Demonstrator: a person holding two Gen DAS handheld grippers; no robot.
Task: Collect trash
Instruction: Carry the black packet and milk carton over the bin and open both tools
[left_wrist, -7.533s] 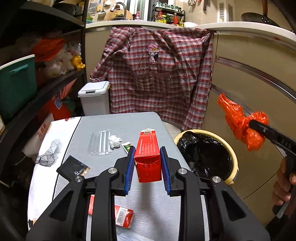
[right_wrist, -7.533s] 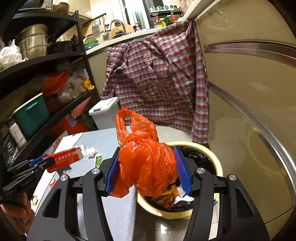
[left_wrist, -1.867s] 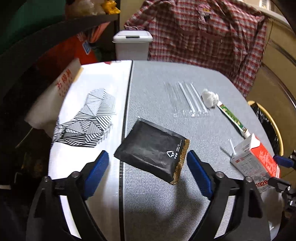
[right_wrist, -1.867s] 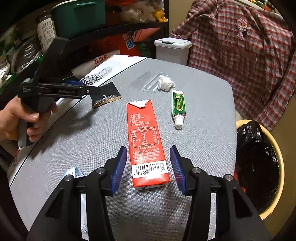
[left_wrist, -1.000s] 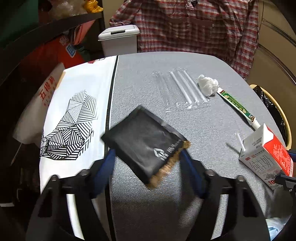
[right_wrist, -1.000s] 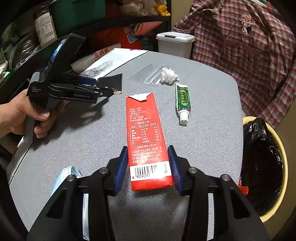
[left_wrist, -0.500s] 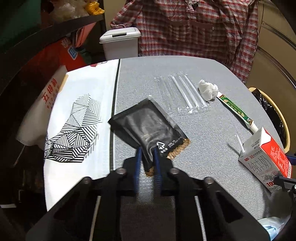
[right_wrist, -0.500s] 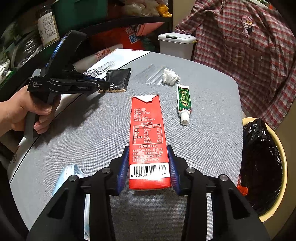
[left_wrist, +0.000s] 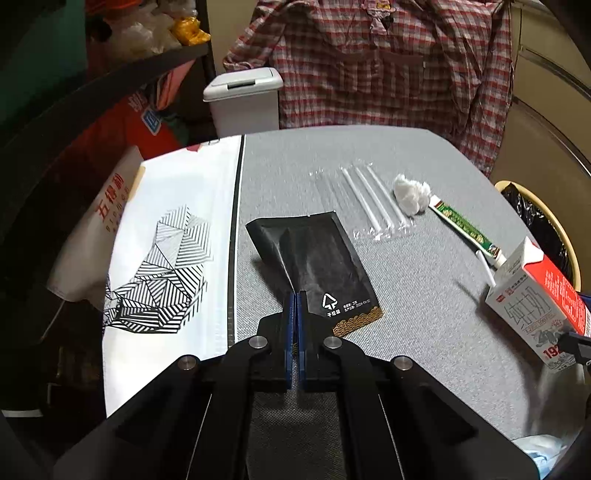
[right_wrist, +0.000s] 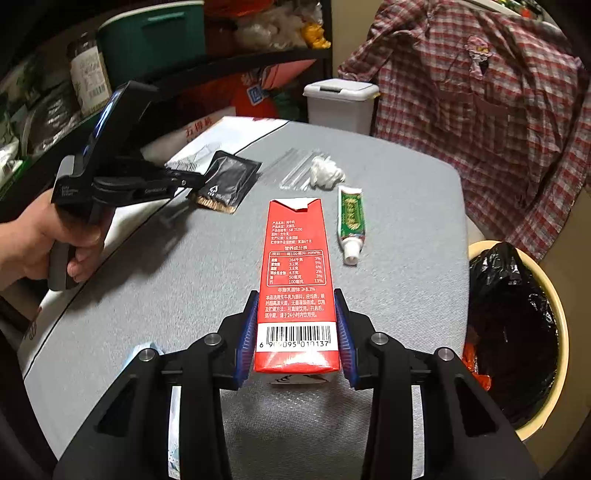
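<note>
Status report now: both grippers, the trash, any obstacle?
Left gripper shut on black sachet. Right gripper shut on red carton. Bin at table's right edge, nothing in the way.

Glossy black foil sachet (left_wrist: 317, 266) and printed paperboard carton (right_wrist: 295, 273) on woven grey tabletop (left_wrist: 424, 295).

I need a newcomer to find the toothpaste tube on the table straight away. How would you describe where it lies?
Start at the grey table, on the side nearest the yellow bin with the black liner. The toothpaste tube lies flat just beyond the red milk carton, its white cap pointing toward the camera, with a crumpled white tissue at its far end. It is the only green thing on the table.
</note>
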